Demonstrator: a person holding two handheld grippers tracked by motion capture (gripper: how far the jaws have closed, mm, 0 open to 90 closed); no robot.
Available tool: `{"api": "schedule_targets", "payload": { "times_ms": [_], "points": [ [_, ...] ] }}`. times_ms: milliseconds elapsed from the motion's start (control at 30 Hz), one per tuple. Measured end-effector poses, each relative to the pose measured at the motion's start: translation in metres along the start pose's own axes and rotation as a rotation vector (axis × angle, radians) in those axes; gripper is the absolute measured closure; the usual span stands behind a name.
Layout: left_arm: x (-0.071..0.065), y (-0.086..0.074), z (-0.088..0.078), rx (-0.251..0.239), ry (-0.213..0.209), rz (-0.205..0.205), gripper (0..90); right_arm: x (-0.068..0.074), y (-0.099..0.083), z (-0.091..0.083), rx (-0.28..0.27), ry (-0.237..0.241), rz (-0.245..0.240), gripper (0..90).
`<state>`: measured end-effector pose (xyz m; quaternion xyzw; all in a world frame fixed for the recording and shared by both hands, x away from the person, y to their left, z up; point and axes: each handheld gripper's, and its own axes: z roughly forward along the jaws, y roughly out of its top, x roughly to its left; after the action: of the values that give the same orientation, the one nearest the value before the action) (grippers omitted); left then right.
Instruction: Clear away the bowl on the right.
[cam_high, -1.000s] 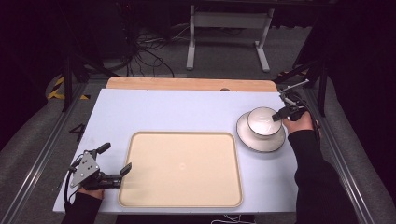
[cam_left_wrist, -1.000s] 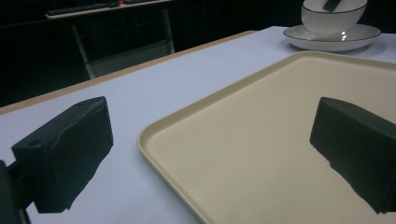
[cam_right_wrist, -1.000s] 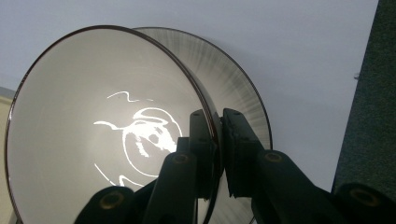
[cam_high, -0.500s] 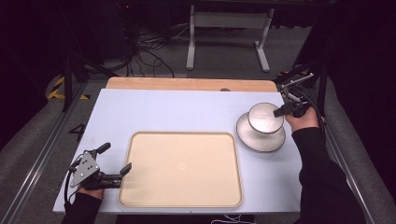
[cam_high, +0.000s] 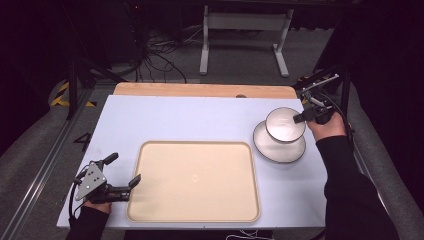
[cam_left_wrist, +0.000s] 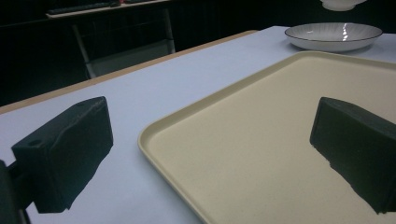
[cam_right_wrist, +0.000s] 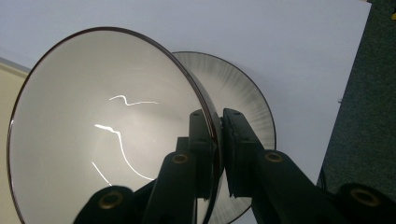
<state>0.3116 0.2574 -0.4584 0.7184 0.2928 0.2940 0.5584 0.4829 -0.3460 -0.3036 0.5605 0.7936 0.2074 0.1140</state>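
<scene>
White glossy bowl (cam_right_wrist: 102, 135), dark-rimmed, pinched at its rim between right gripper (cam_right_wrist: 219, 135) fingers; left gripper (cam_high: 117, 172) fingers spread wide.

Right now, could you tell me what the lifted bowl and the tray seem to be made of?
Bowl: probably glazed ceramic, white and glossy, with sharp light streaks and a thin dark rim.
Tray: likely matte plastic, an even beige with soft moulded corners and no glare.

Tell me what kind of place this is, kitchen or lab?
Likely a lab or data-collection workspace, not a kitchen: a white-topped table in a dark room, loose cables on the carpeted floor behind it, and a metal stand beyond.
</scene>
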Motion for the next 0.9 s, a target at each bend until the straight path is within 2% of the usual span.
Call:
{"api": "schedule_targets", "payload": {
  "times_ms": [300, 400, 467, 667, 700, 900],
  "points": [
    [0.0, 0.0, 0.0, 0.0, -0.001, 0.0, 0.2, 0.016, 0.001, -0.003, 0.005, 0.02, -0.05, 82.8],
    [0.0, 0.0, 0.0, 0.0, -0.001, 0.0, 0.2, 0.031, 0.003, -0.003, 0.007, 0.035, -0.09, 82.8],
    [0.0, 0.0, 0.0, 0.0, -0.001, -0.001, 0.1, 0.035, 0.004, -0.004, 0.007, 0.038, -0.099, 82.8],
    [0.0, 0.0, 0.0, 0.001, -0.001, 0.0, 0.2, 0.065, 0.009, -0.007, 0.001, 0.071, -0.165, 82.8],
    [0.0, 0.0, 0.0, 0.001, -0.001, 0.0, 0.2, 0.065, 0.009, -0.007, 0.001, 0.071, -0.165, 82.8],
    [0.0, 0.0, 0.0, -0.001, -0.002, 0.001, 0.2, 0.092, 0.012, -0.009, 0.001, 0.111, -0.225, 82.8]
  ]
}}
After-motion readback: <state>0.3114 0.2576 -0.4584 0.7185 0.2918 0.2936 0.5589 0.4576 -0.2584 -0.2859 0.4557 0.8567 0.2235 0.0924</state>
